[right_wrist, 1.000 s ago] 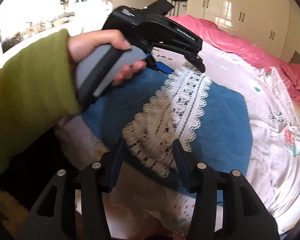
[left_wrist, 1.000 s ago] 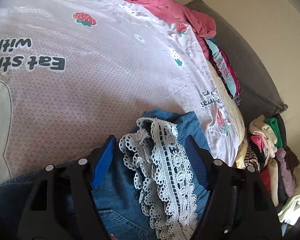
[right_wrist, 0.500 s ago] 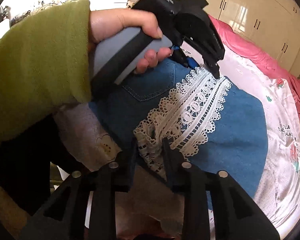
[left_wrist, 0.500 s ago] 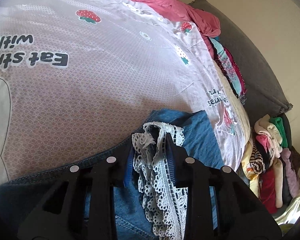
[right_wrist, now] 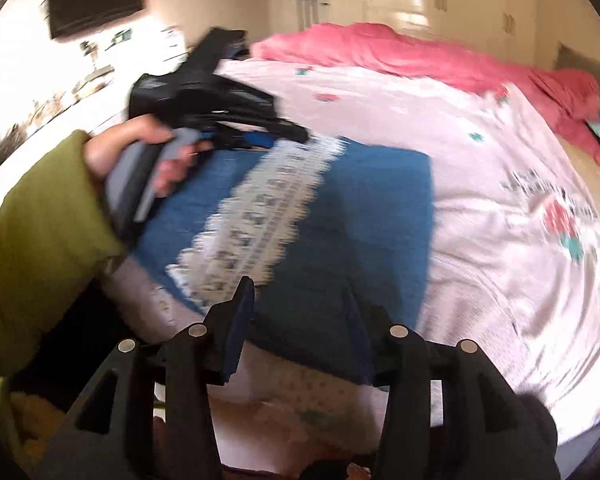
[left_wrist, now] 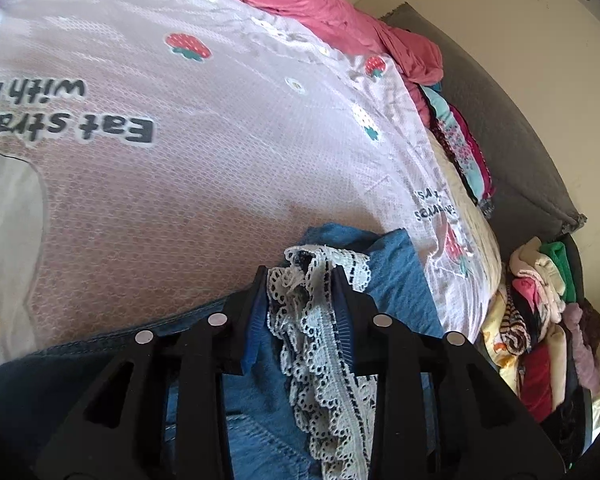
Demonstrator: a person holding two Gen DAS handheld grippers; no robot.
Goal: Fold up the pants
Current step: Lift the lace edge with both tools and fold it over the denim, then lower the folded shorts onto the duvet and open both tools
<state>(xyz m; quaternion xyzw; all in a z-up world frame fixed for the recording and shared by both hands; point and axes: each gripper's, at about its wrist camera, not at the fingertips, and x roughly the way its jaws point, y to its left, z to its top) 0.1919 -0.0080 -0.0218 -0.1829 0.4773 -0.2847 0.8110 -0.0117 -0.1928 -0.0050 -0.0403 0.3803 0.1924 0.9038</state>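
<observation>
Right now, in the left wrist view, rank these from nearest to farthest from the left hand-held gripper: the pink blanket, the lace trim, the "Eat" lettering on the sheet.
1. lace trim: between the fingers of the left hand-held gripper, whose jaws are opening.
2. "Eat" lettering: mid-sheet, upper left.
3. pink blanket: along the bed's far edge.

daylight, bright | right view motion-blurred | left sharp | fisheye-warped edges
</observation>
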